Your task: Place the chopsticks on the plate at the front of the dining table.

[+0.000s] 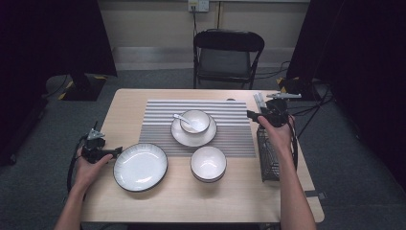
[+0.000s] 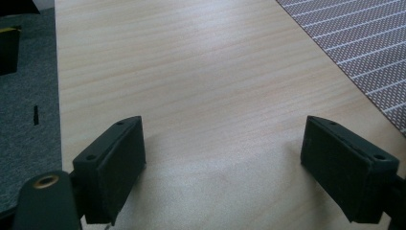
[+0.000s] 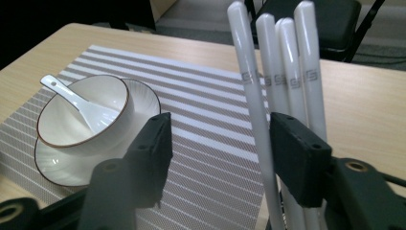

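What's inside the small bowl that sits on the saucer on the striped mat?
A white ceramic spoon lies in the small bowl, its handle resting over the rim. No food or liquid shows. The saucer carries the bowl; the patch of saucer beneath it is covered.

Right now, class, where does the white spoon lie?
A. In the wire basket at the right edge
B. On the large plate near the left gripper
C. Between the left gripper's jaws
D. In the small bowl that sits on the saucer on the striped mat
D: the white spoon rests inside the small bowl, which sits on the saucer on the striped mat.
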`<state>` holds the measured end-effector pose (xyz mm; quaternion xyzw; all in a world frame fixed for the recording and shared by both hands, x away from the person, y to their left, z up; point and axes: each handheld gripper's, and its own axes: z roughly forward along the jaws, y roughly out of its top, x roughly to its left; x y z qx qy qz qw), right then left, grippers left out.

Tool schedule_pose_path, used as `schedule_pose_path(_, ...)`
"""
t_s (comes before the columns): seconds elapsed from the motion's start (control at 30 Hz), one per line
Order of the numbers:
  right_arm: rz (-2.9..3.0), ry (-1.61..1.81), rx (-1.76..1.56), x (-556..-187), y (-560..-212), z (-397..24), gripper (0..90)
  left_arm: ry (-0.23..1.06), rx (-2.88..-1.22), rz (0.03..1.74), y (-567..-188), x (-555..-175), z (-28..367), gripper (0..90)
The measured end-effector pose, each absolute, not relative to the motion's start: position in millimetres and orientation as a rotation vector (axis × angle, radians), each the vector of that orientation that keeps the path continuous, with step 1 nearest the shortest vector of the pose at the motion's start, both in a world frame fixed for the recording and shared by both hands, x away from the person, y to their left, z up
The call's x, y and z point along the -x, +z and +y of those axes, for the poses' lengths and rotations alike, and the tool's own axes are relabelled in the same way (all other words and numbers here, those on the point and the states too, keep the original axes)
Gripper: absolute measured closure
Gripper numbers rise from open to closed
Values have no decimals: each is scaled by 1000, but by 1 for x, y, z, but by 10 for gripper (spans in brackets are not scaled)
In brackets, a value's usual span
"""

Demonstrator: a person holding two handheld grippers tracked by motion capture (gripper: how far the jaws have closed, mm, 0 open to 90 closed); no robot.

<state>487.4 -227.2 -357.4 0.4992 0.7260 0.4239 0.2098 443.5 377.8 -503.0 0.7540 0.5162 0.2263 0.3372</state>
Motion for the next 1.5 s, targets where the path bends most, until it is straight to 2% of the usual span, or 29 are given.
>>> schedule_pose_path(0.1, 1997, 1187, -1387, -487, -357, -230, 369, 589, -1964, 1346, -503, -443, 378, 150)
schedule_pose_path(0.4, 1993, 1200, -1410, -493, -354, -230, 305, 589, -1962, 1348, -503, -443, 377, 150)
schedule_pose_path(0.97, 2024, 1138, -1413, -496, -357, -228, 404, 589, -1964, 1349, -503, -443, 378, 150)
schedule_pose_path(1.5, 2017, 1160, -1413, -485, -356, -229, 426, 589, -1964, 1349, -503, -443, 378, 150)
